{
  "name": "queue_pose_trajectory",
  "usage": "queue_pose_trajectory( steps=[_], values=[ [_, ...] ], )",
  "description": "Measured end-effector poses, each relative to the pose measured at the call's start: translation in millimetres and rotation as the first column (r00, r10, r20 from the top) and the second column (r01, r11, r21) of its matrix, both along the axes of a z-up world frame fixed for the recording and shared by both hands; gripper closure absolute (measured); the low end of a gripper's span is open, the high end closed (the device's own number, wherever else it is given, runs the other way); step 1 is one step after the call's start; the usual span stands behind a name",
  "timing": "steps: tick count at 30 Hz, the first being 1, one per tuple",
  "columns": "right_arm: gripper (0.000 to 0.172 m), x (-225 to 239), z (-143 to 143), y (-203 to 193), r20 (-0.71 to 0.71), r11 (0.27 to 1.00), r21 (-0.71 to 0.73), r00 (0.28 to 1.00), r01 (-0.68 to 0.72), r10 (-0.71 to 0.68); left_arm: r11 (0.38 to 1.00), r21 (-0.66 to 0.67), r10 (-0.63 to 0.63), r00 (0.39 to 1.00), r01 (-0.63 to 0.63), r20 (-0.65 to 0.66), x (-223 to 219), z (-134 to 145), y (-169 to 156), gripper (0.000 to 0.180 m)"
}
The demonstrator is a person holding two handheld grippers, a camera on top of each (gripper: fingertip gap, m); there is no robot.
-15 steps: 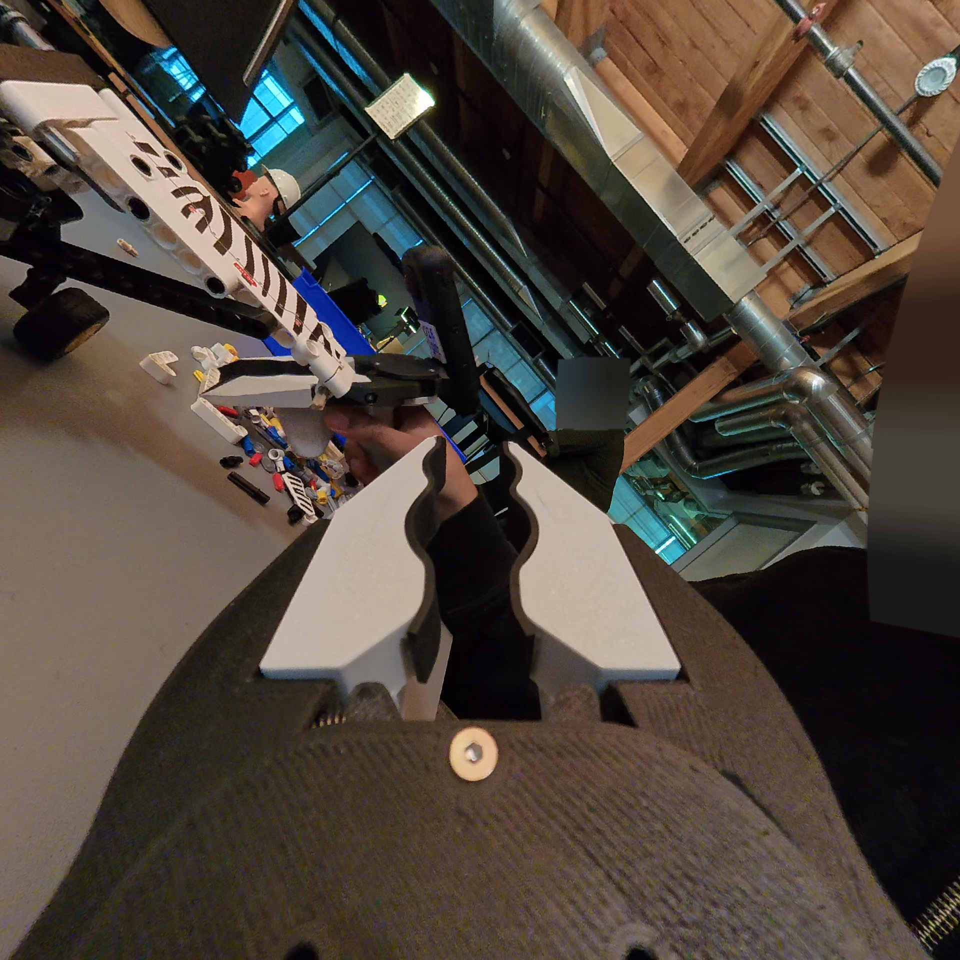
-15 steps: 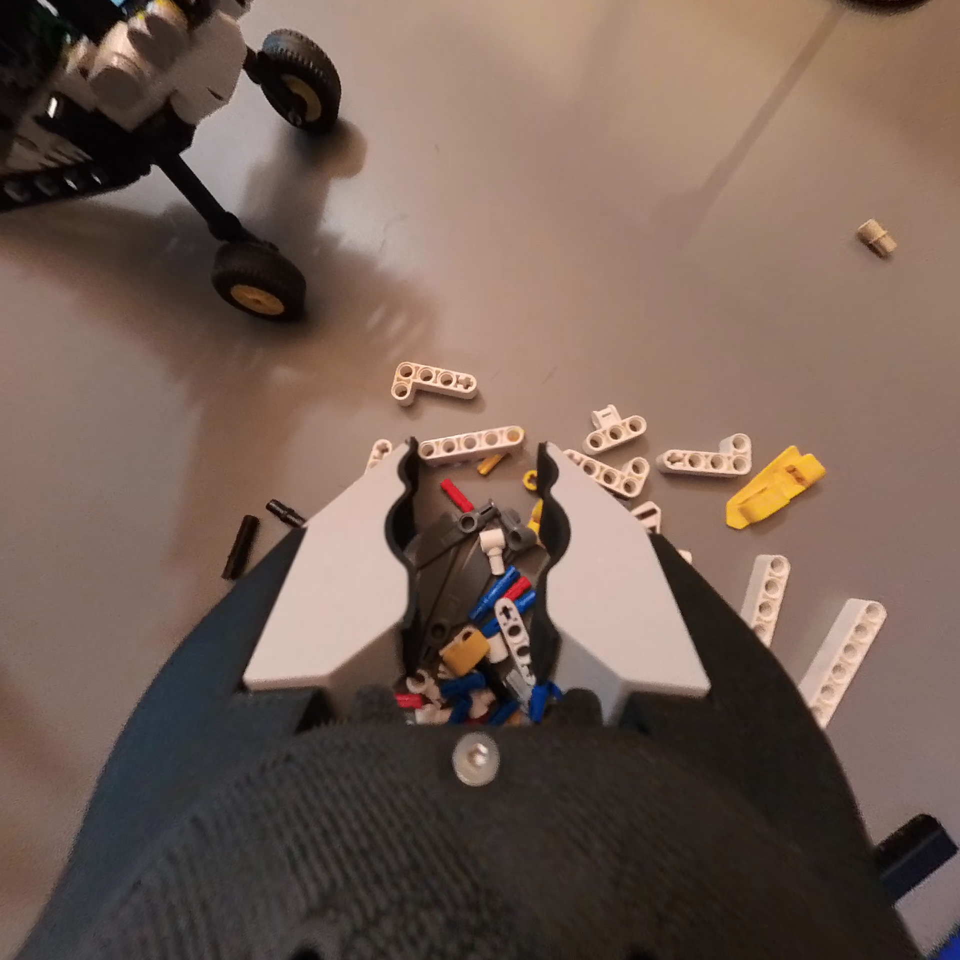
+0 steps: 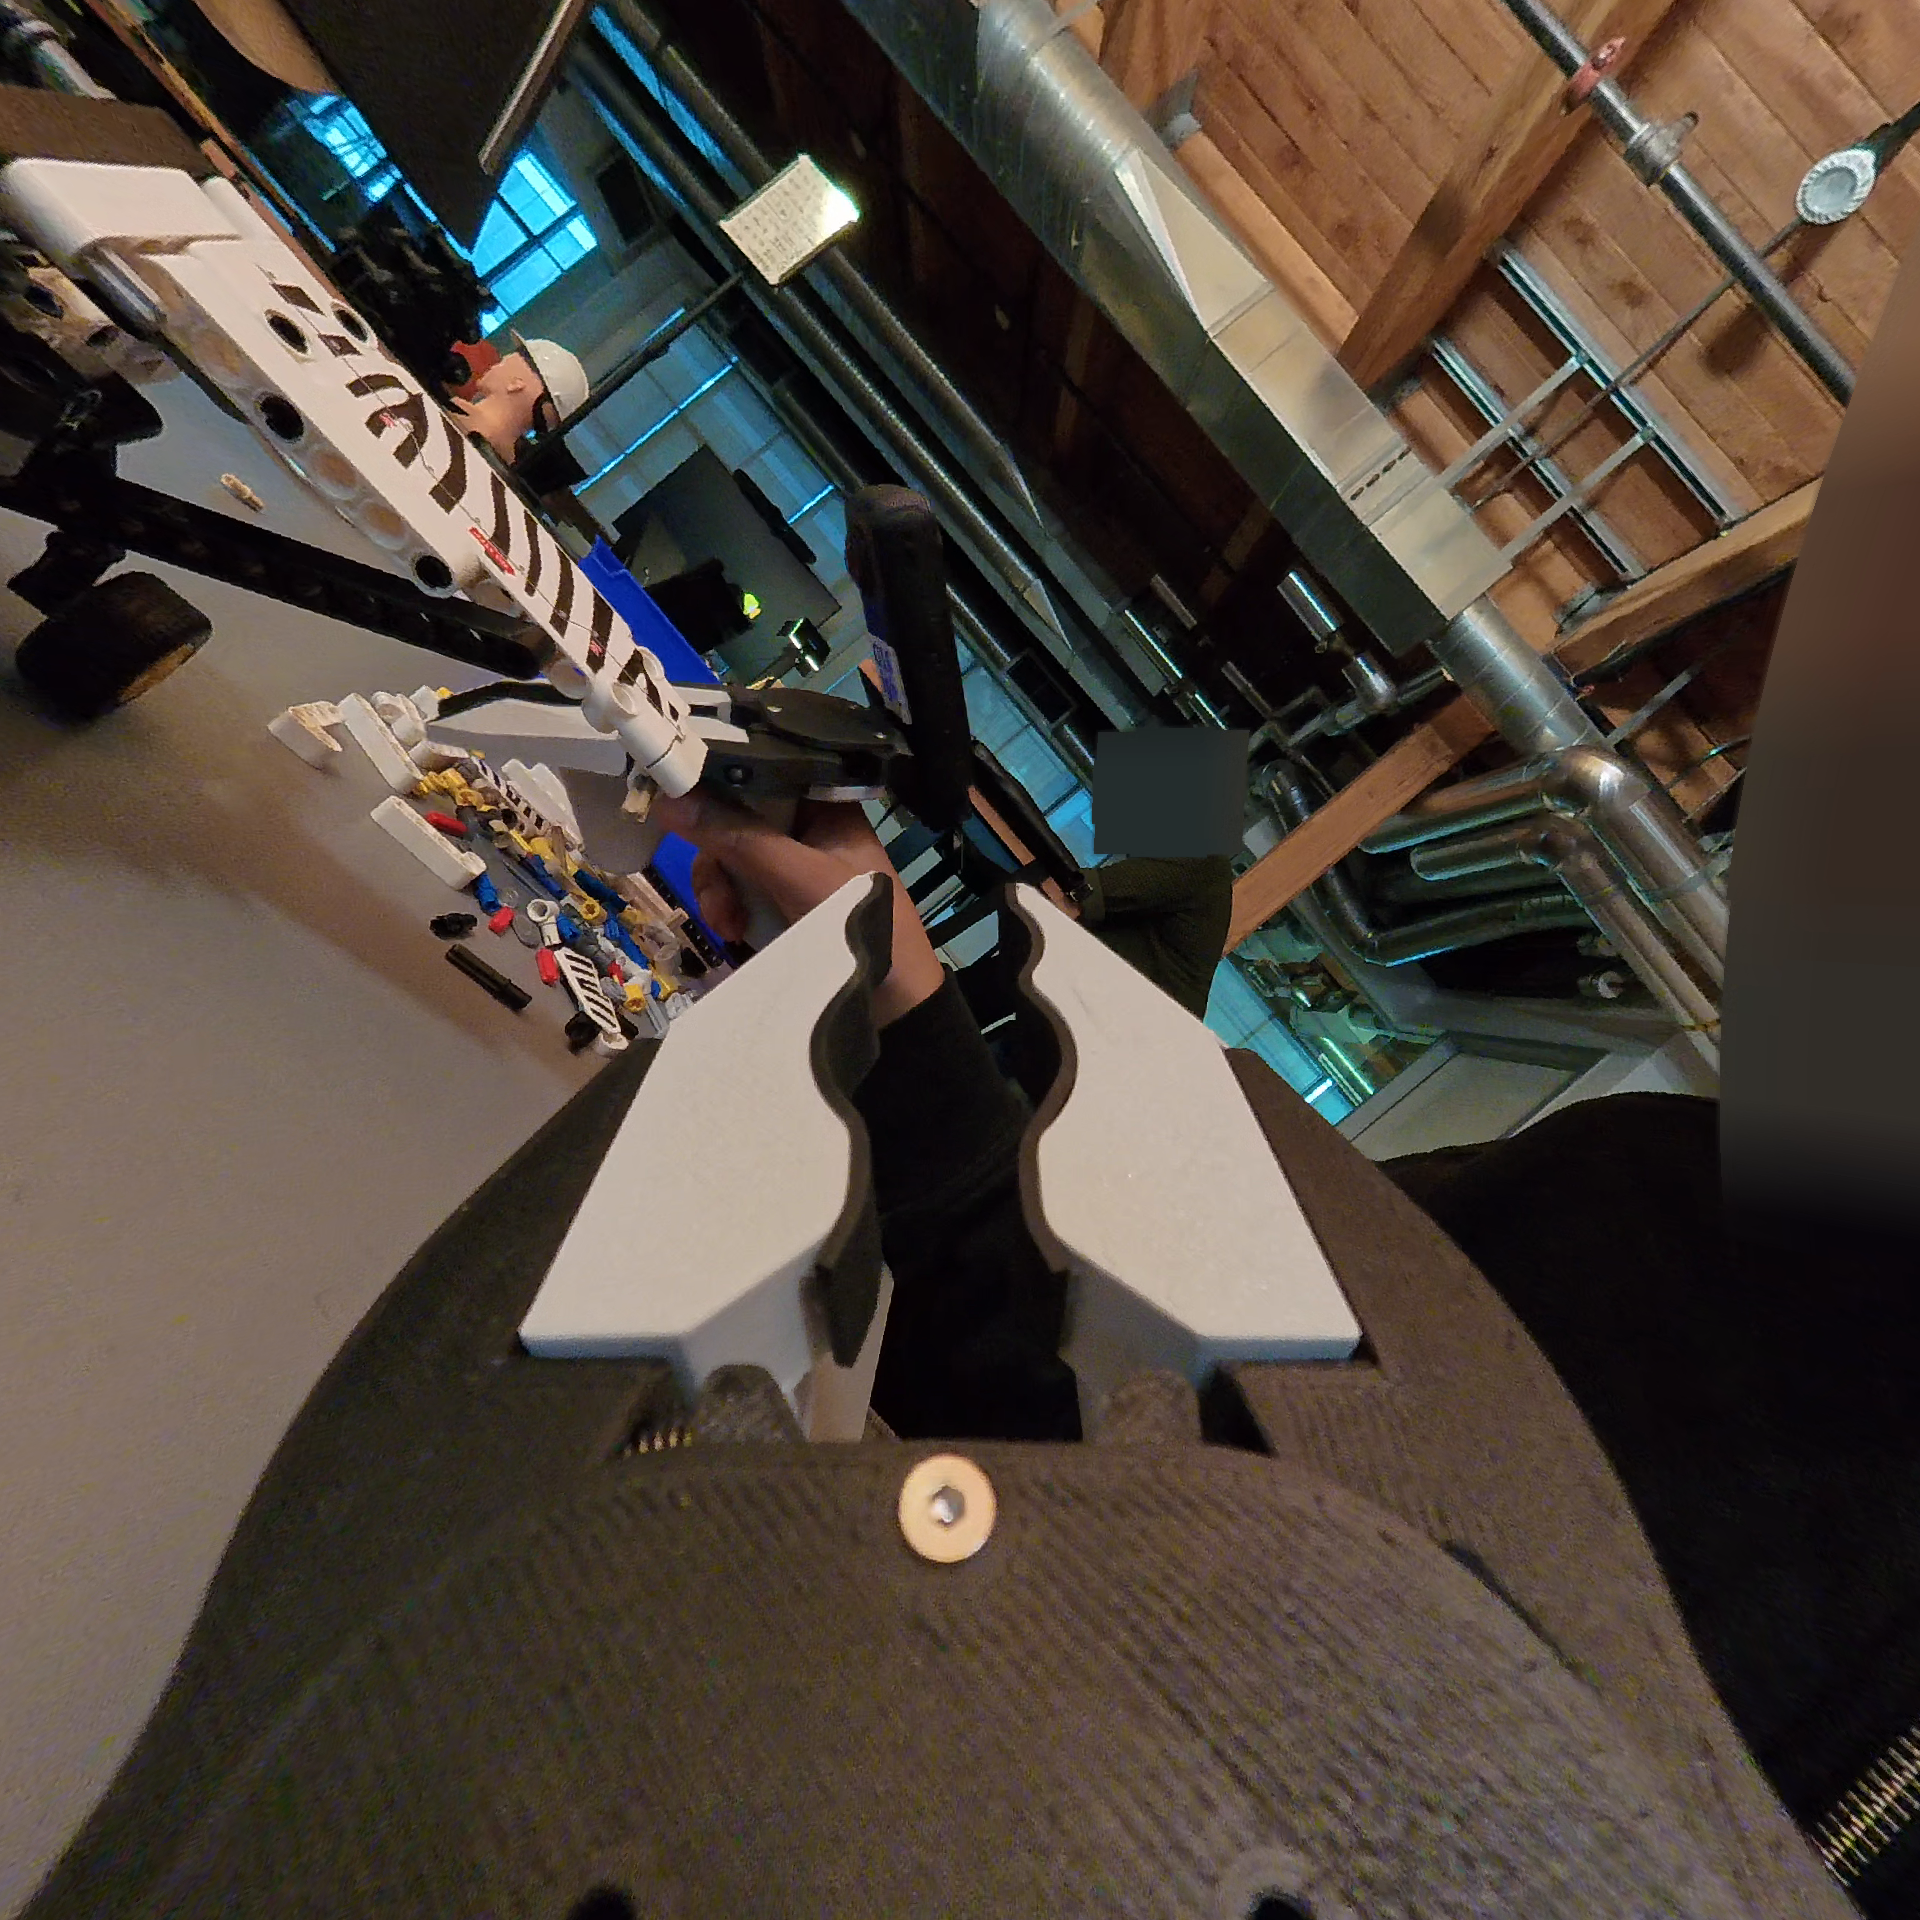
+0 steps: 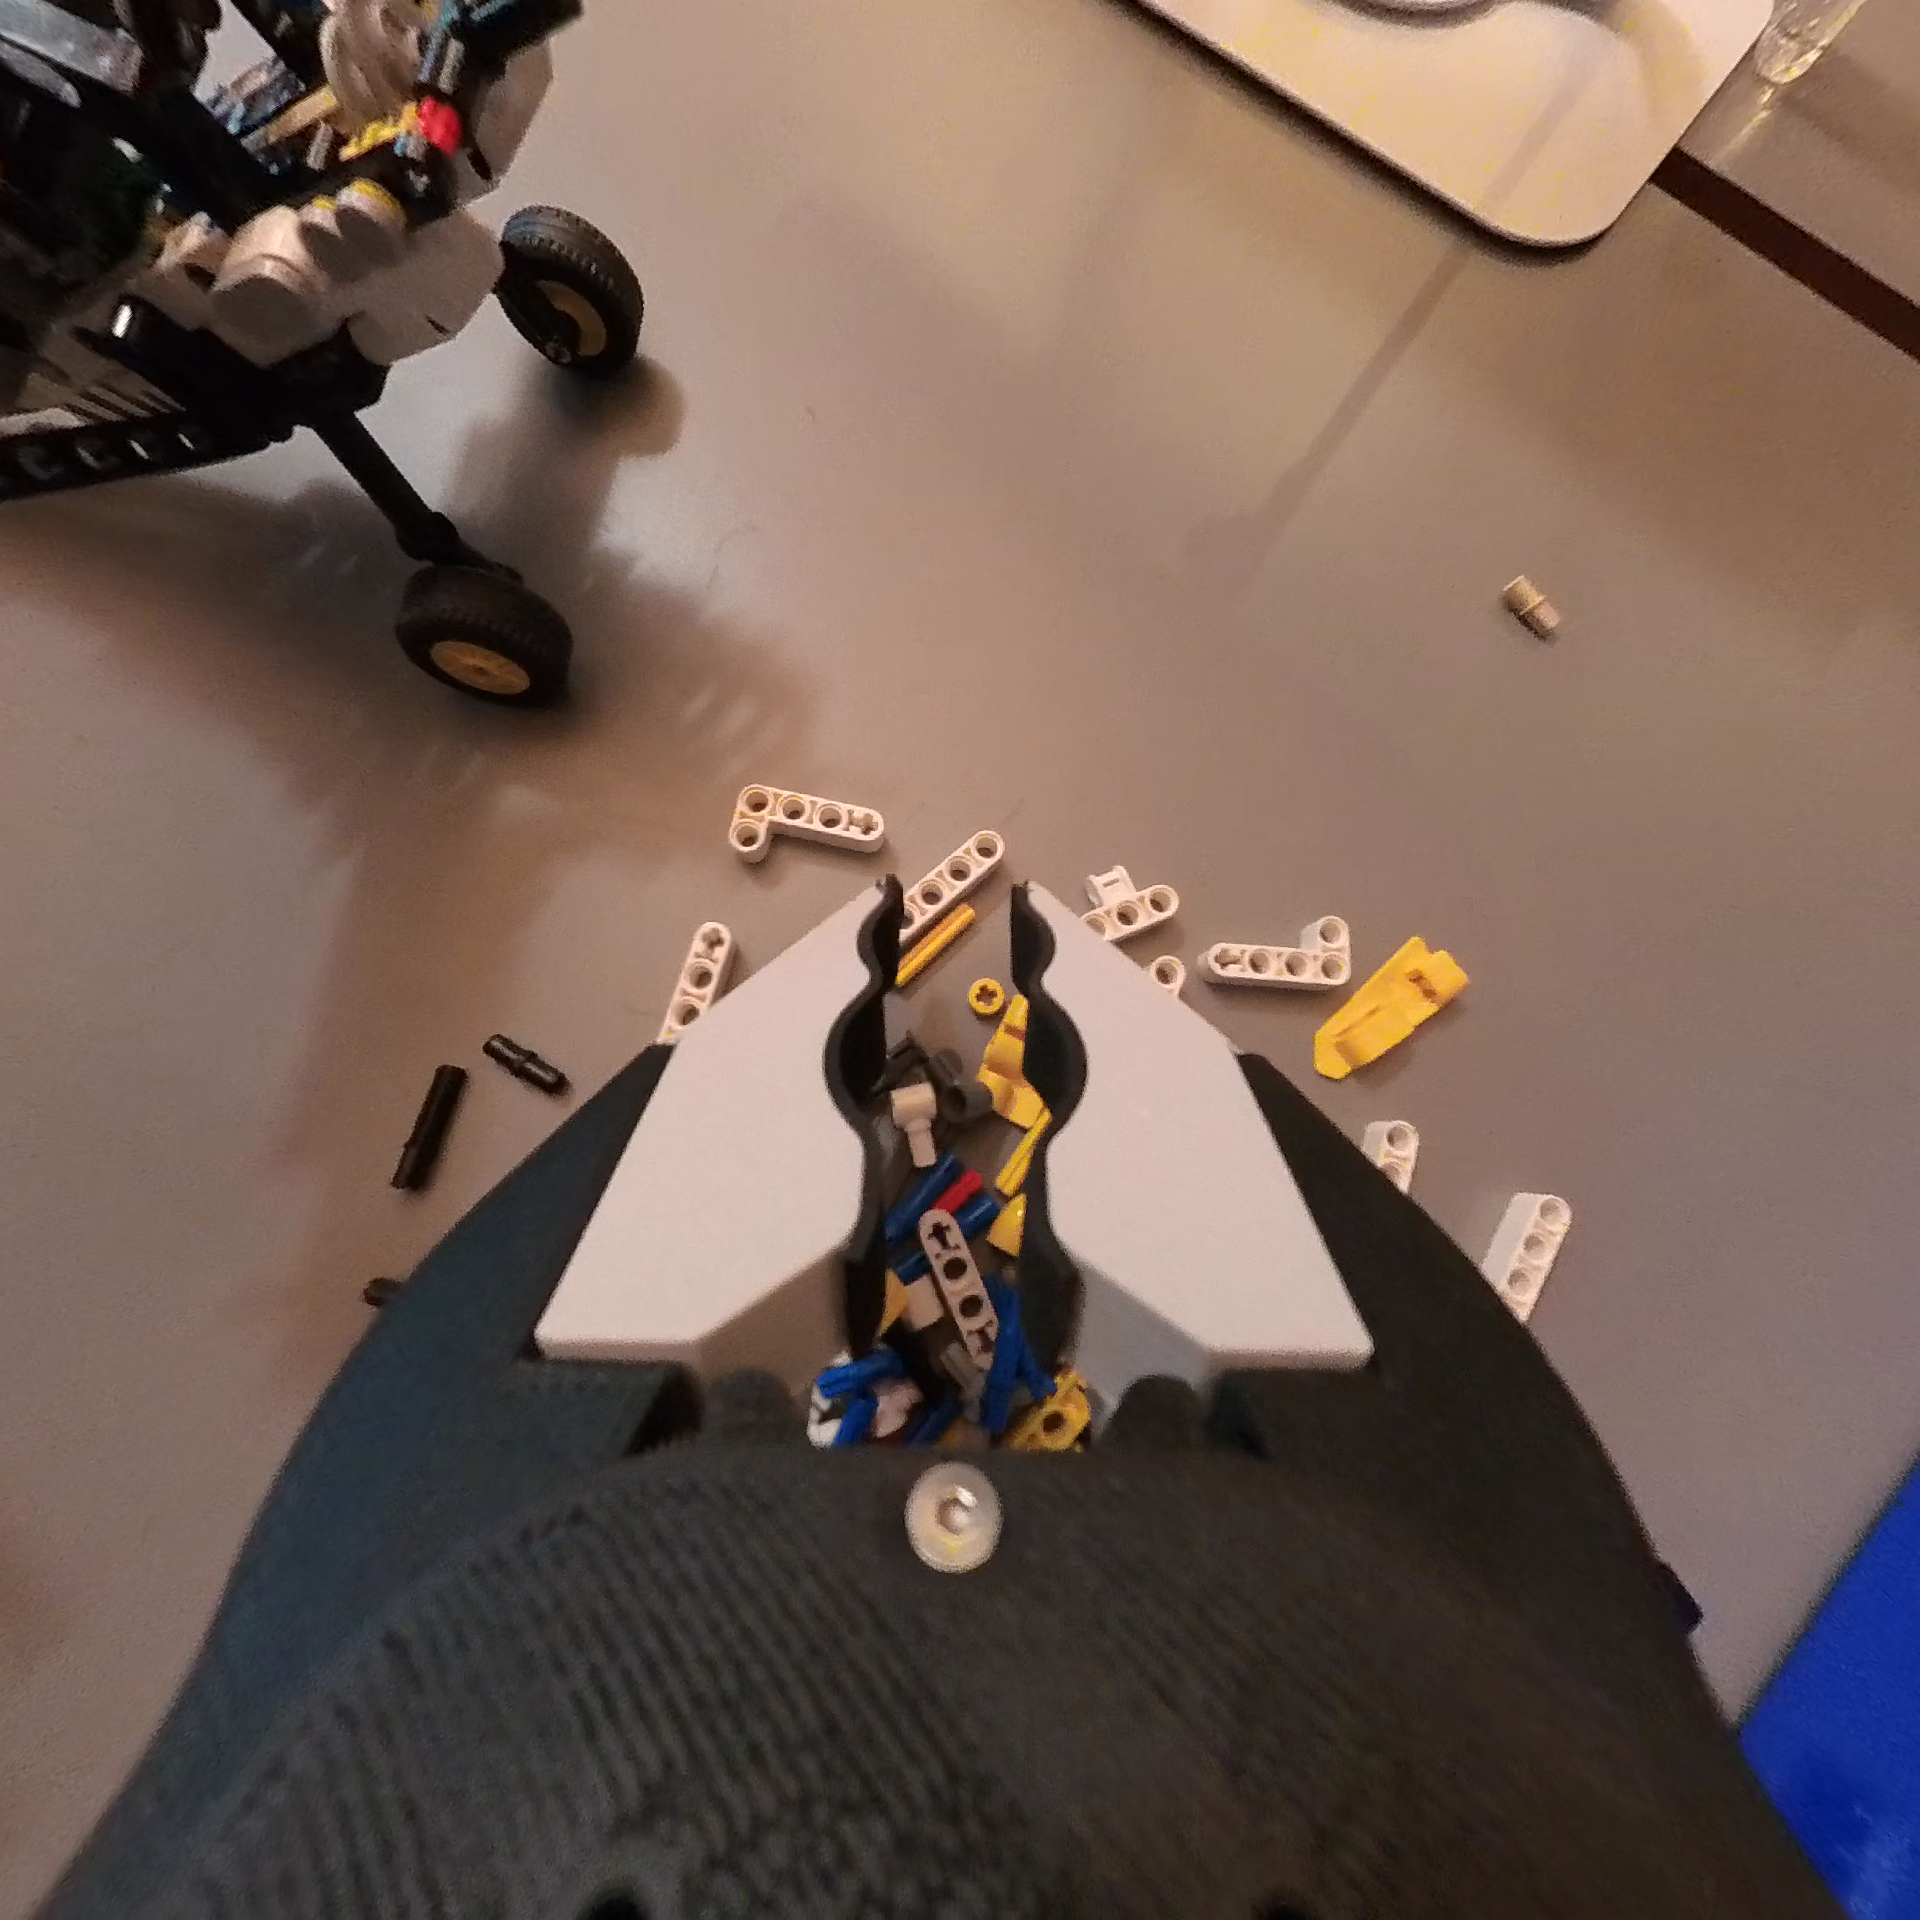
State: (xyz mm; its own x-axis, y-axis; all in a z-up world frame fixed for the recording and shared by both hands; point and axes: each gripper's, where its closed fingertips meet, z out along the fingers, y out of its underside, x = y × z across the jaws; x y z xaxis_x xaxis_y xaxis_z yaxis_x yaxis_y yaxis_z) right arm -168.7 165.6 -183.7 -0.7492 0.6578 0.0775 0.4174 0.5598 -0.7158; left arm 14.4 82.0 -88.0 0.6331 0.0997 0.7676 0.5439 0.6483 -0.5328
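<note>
Right wrist view is showing your right gripper [image 4: 951, 904] hanging over the pile [image 4: 935, 1247] of small blue, yellow and grey pieces on the table [image 4: 1143, 520]. The fingers are standing narrow. Between the tips the table is showing, with a yellow axle [image 4: 935, 940] and a white beam [image 4: 956, 873] lying just past the left tip and a yellow bush [image 4: 985, 995] just inside the right one. Deeper between the pads a grey piece [image 4: 920, 1070] with a tan pin is sitting close to the left pad. I cannot tell whether the pads are pressing on it.

Outside the right finger an L-beam [image 4: 1278, 961] and a yellow panel [image 4: 1387, 1008] are lying. Outside the left finger two black pins [image 4: 431, 1127] are lying, and far ahead to the left the model [image 4: 312, 249] is standing on its wheels.

Your left gripper [image 3: 945, 894] is pointing up and away from the table. Its fingers are narrow and are holding nothing; only your sleeve [image 3: 935, 1122] is showing behind the gap. Ahead of its left finger the striped beam [image 3: 416, 468] of the model is crossing above your right gripper.

In my judgement, so many pieces are crowding the pads that you are risking to catch a neighbour together with the wanted piece. Going slowly and straight down is looking wiser, with the model kept well apart from both grippers.
</note>
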Motion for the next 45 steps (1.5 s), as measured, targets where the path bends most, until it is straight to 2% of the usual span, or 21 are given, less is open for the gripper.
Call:
queue_pose_trajectory(
  steps=[4,6,9,12,20,24,27,31,37,41,45],
  values=[
    [0.152,6,17,-6,-0.062,0.998,-0.059,0.998,-0.013,0.009,1.000,0.002,0.000,1.000,0.000,-0.001,0,0,0,0.166],
    [0.154,17,42,-18,-0.179,0.986,-0.145,0.982,-0.078,0.051,1.000,0.003,-0.001,1.000,0.001,-0.001,0,0,0,0.166],
    [0.156,51,96,-37,-0.462,0.923,-0.306,0.884,-0.232,0.069,1.000,0.003,0.001,1.000,-0.001,0.001,0,0,0,0.166],
    [0.159,86,115,-51,-0.573,0.861,-0.372,0.816,-0.347,0.081,1.000,-0.008,0.008,1.000,-0.008,0.017,-2,-3,0,0.166],
    [0.153,120,101,-68,-0.468,0.744,-0.543,0.876,-0.389,0.116,0.999,-0.026,0.044,0.998,-0.043,0.045,-9,-7,-1,0.165],
    [0.147,120,96,-68,-0.473,0.776,-0.512,0.875,-0.368,0.102,0.998,0.023,0.055,0.992,-0.058,0.110,-18,-10,-8,0.164],
    [0.143,118,87,-70,-0.495,0.833,-0.436,0.864,-0.342,0.095,0.994,0.056,0.084,0.980,-0.096,0.182,-29,-16,-16,0.162],
    [0.139,121,78,-79,-0.526,0.880,-0.337,0.842,-0.333,0.117,0.990,0.009,0.131,0.952,-0.139,0.277,-46,-29,-18,0.157],
    [0.139,121,69,-85,-0.565,0.927,-0.218,0.814,-0.306,0.136,0.992,0.072,0.076,0.937,-0.107,0.340,-62,-33,-16,0.154],
    [0.142,119,67,-87,-0.555,0.930,-0.220,0.822,-0.294,0.129,0.994,0.086,0.038,0.935,-0.073,0.352,-69,-33,-9,0.154],
    [0.149,120,67,-88,-0.558,0.933,-0.210,0.819,-0.293,0.132,0.990,0.138,-0.022,0.935,-0.029,0.355,-74,-30,-2,0.162]
  ],
)
